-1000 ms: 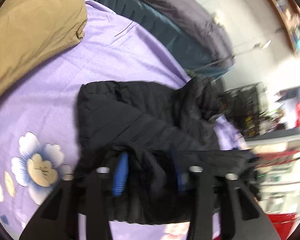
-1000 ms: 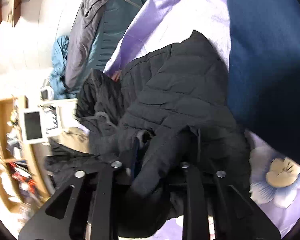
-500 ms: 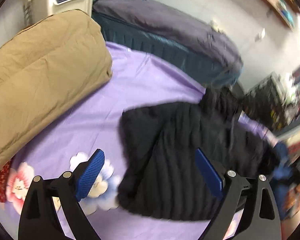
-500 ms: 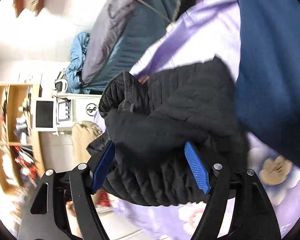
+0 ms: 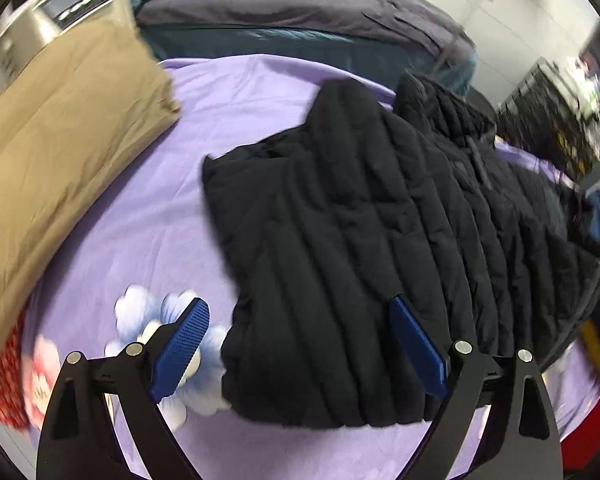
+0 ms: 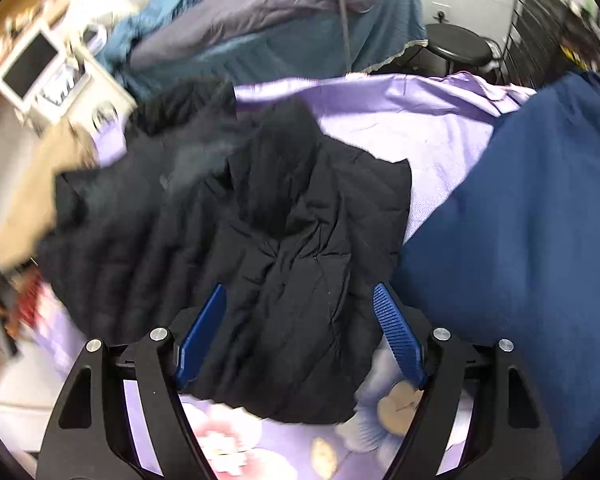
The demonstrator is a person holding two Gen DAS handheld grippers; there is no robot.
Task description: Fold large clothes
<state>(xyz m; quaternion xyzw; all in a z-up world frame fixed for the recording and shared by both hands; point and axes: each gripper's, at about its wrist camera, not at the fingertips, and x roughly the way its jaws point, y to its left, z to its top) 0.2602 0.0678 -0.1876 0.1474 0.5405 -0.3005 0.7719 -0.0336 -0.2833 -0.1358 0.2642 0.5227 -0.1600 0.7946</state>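
A black quilted puffer jacket (image 5: pixel 360 240) lies folded over on a purple flowered sheet (image 5: pixel 228 92). It also shows in the right wrist view (image 6: pixel 284 248), bunched, with its hood toward the far side. My left gripper (image 5: pixel 300 344) is open, hovering over the jacket's near edge, holding nothing. My right gripper (image 6: pixel 300 332) is open above the jacket's near end, holding nothing. Both have blue ribbed pads (image 5: pixel 180 348).
A tan folded quilt (image 5: pixel 60 152) lies left of the jacket. A dark blue fabric (image 6: pixel 520 248) lies to the right. A second bed with grey and teal bedding (image 5: pixel 300 20) stands behind. A black stool (image 6: pixel 460 46) and a white device (image 6: pixel 32 68) are in the background.
Both grippers were shut on the jacket one second ago. They have let go, opened wide and pulled back. The jacket now lies flat on the sheet.
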